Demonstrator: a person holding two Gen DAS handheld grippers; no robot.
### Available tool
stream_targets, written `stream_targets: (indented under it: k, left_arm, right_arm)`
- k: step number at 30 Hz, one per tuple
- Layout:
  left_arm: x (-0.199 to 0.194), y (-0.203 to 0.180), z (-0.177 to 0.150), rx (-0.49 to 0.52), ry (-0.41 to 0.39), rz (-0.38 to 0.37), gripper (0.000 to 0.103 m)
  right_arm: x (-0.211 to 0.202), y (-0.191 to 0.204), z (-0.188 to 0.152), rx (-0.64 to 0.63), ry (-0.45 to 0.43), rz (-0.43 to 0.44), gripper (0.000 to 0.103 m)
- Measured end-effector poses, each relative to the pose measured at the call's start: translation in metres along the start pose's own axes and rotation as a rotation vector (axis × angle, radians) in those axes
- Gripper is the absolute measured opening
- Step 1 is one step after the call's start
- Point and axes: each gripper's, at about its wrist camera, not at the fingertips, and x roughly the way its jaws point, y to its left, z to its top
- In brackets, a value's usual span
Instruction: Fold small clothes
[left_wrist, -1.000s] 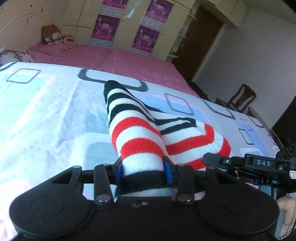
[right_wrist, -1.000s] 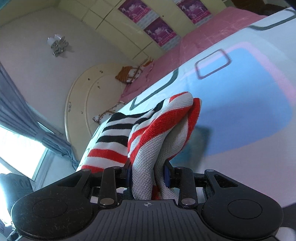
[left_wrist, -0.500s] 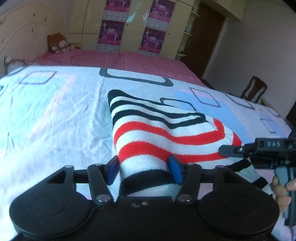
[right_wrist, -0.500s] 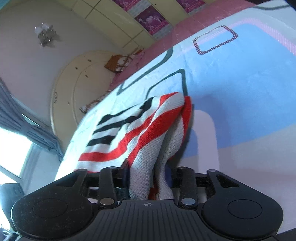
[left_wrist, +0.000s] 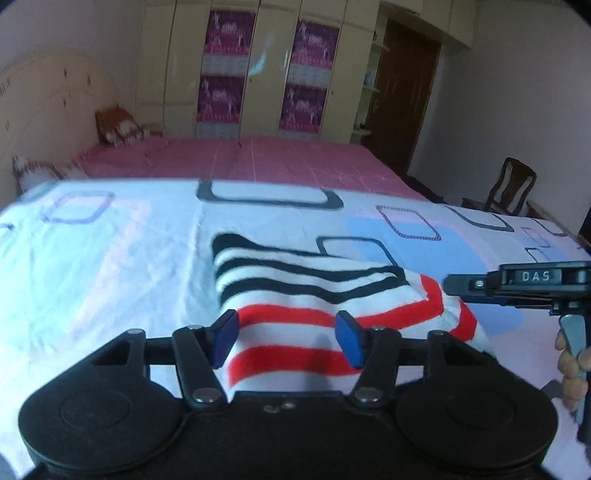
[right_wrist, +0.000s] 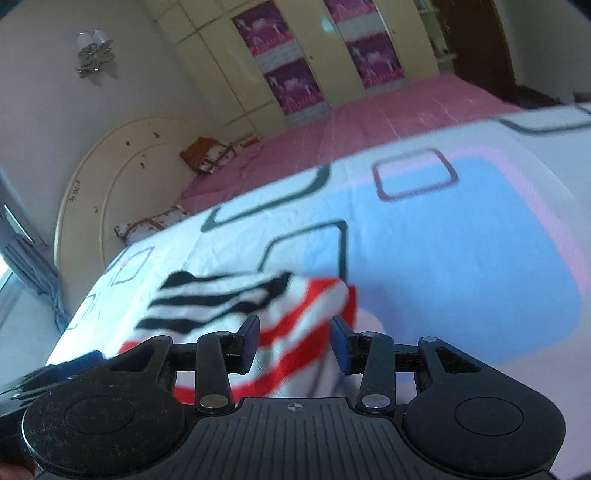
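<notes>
1. Left gripper (left_wrist: 286, 334) has its jaws parted, pads off the striped sweater (left_wrist: 325, 295) after closing a touch; right gripper (right_wrist: 293, 341) is parted and clear of it too.
2. Sweater lies folded on the bedsheet (left_wrist: 110, 266), mid-bed toward the near edge.
3. Risk: a blue pad snags the knit on pulling away and drags the fold open.
4. Wardrobe (left_wrist: 266, 70), headboard (right_wrist: 122, 173), chair (left_wrist: 511, 188) behind.

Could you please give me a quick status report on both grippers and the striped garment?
Left gripper and right gripper open, just released. Striped garment folded on the bedsheet. Nothing in the way.
</notes>
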Motion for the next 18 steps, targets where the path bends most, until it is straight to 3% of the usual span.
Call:
stream_targets:
  k: [5, 11, 14, 18]
  left_arm:
    - [0.027, 0.004, 0.001, -0.017, 0.057, 0.042, 0.057]
    - [0.029, 0.008, -0.004, -0.023, 0.071, 0.047, 0.058]
    - [0.02, 0.003, -0.002, -0.01, 0.065, 0.057, 0.057]
    - [0.002, -0.001, -0.004, 0.003, 0.063, 0.062, 0.056]
  right_arm:
    - [0.035, 0.016, 0.0, -0.081, 0.043, -0.051, 0.041]
    - [0.061, 0.017, -0.008, -0.166, 0.051, -0.143, 0.04]
    - [0.058, 0.012, -0.006, -0.148, 0.062, -0.146, 0.037]
    - [0.026, 0.024, -0.01, -0.183, 0.012, -0.116, 0.037]
